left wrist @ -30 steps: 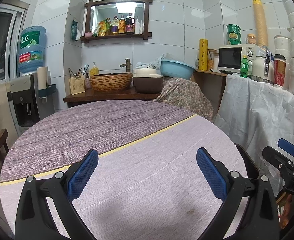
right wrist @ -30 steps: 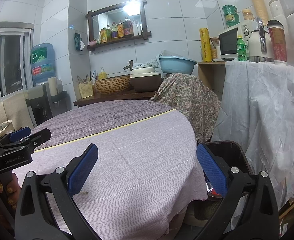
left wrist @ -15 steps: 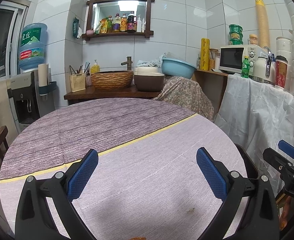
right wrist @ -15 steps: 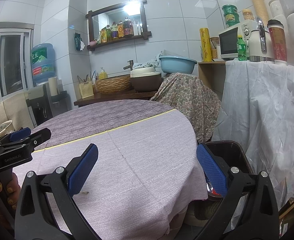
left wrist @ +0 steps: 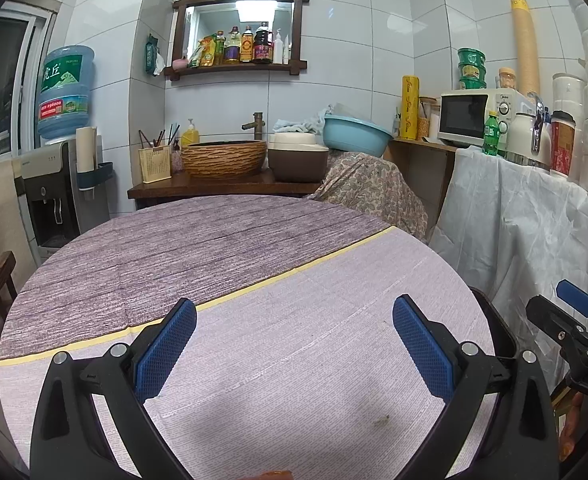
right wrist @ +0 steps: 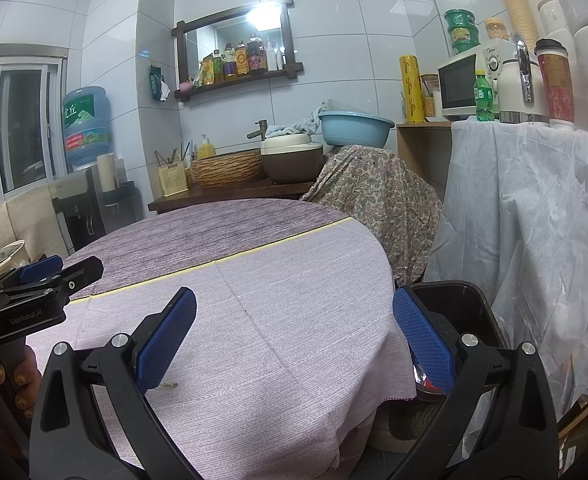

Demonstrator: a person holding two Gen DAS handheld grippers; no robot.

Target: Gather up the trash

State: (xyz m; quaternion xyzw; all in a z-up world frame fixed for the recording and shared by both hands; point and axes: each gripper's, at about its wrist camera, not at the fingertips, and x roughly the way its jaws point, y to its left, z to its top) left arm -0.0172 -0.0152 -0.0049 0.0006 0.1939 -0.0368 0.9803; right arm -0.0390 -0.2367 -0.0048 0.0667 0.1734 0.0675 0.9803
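A home kitchen and dining corner.
Beyond the fingers (left wrist: 166,344): tiled walls, a basin sink (left wrist: 224,158), a shelf of sauce bottles (left wrist: 246,46), a microwave (left wrist: 471,116), a water dispenser (left wrist: 64,92).

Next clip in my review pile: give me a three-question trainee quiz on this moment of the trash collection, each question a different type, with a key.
1. True or false: the left gripper is shut on a piece of trash.
2. Multiple choice: in the right wrist view, the dark bin stands (A) on the table, (B) on the floor beside the table's right edge, (C) on the wooden counter.
3. Fill in: the right gripper has its jaws ____.

Key: 1 false, both pads stand wide apart with nothing between them; 2 B; 3 open.
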